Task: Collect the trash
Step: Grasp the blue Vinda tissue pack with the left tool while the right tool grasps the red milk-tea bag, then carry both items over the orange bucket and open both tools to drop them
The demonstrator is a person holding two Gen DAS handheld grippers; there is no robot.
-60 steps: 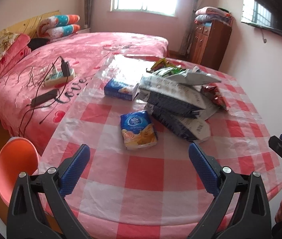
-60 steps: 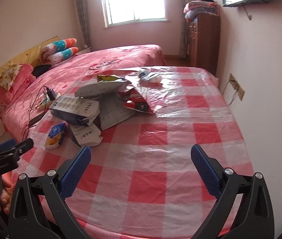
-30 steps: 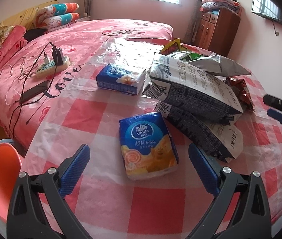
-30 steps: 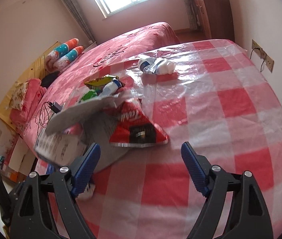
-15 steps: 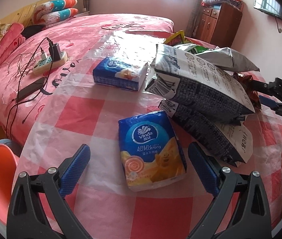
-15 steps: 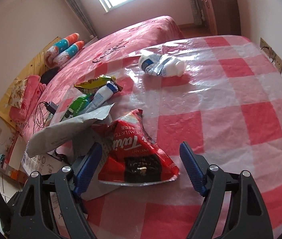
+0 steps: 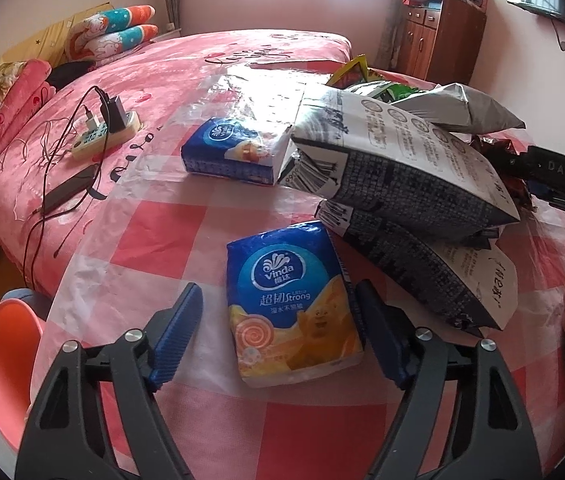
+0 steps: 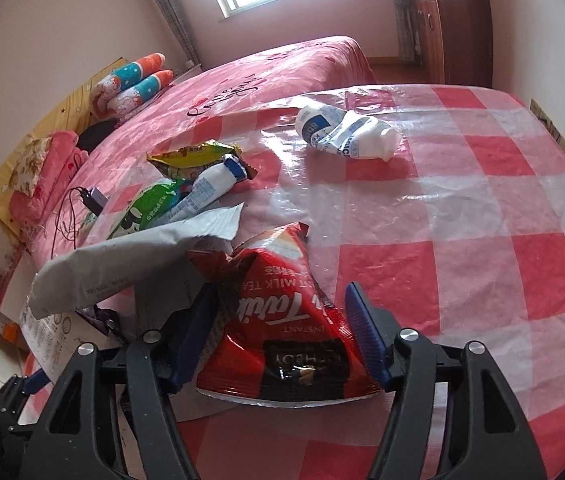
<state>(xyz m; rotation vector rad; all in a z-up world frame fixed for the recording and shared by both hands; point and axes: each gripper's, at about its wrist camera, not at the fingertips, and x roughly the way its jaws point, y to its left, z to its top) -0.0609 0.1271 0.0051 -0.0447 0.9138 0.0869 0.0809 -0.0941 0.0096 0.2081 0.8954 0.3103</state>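
Observation:
My left gripper (image 7: 278,328) is open, its jaws on either side of a blue and orange Vinda tissue pack (image 7: 294,300) lying on the red checked table (image 7: 154,248). My right gripper (image 8: 278,332) is open around a red milk tea bag (image 8: 282,324). Black and white bags (image 7: 398,176) and a grey mailer (image 8: 122,268) are piled beside both. The right gripper also shows at the right edge of the left wrist view (image 7: 554,184).
A second tissue pack (image 7: 234,152) lies further back. A green wrapper (image 8: 150,208), a yellow wrapper (image 8: 190,154), a white tube (image 8: 210,188) and a crushed white bottle (image 8: 346,136) lie on the table. An orange bin (image 7: 6,360) stands left of the table. The bed holds a power strip (image 7: 102,132).
Both grippers have moved forward and down: the left now straddles the Vinda pack, the right now straddles the red milk tea bag. Both jaws have narrowed somewhat.

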